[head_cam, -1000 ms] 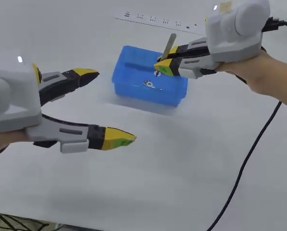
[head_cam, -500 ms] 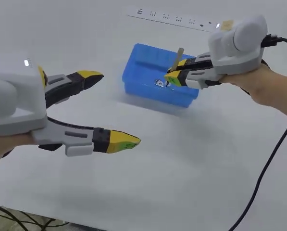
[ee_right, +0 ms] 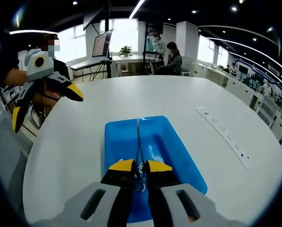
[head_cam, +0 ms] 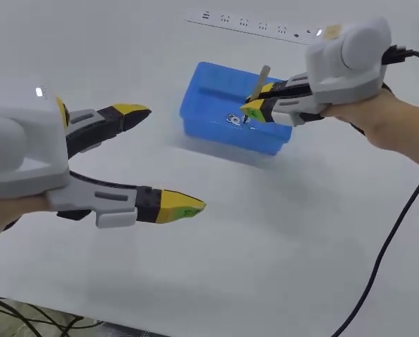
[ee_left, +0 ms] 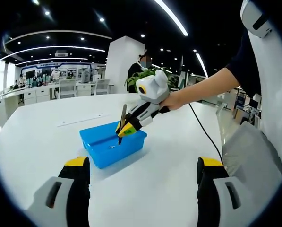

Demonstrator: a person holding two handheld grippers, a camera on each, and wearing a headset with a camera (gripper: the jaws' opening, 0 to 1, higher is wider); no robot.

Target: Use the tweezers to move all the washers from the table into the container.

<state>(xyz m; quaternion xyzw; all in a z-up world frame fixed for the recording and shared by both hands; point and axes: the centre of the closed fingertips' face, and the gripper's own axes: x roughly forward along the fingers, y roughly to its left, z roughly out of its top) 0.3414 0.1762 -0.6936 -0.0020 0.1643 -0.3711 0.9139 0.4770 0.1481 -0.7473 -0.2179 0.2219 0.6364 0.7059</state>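
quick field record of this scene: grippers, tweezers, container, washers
left gripper: open, holding nothing, hovering above the table
right gripper: shut on the tweezers, above the container
tweezers: tips pointing down into the container
container: blue, open-topped, on the table
washers: at least one washer lies inside the container
far edge: power strip

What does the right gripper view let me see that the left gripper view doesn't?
Right gripper view: a look down the tweezers pinched in the right gripper, and the left gripper from the front, jaws apart. Left gripper view: the right gripper from the side, the hand holding it and its cable. Both: the tweezers over the blue container on the white table.
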